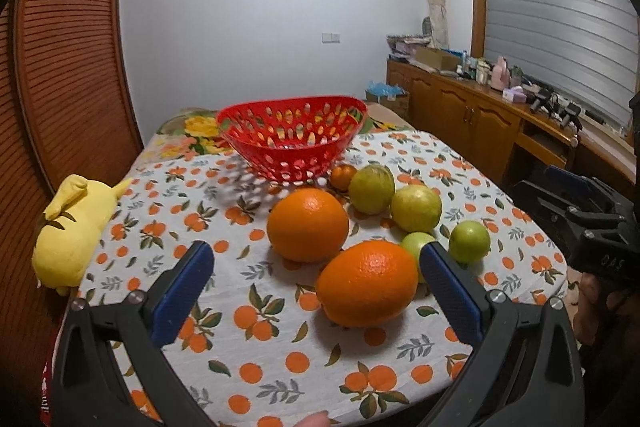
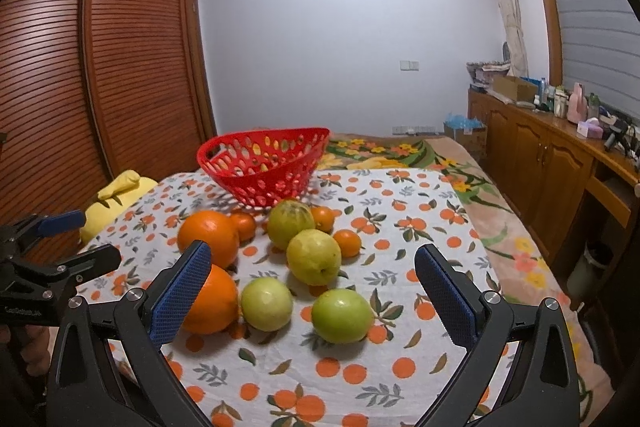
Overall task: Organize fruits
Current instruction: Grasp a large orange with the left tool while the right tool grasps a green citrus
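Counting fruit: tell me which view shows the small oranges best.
Right wrist: three small oranges lie in plain sight behind the bigger fruit. Left wrist shows only one, by the basket; fruit seems to hide the rest.

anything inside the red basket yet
No fruit shows inside the red basket; through its holes only cloth and bedding appear. Its very bottom is hidden by the near wall.
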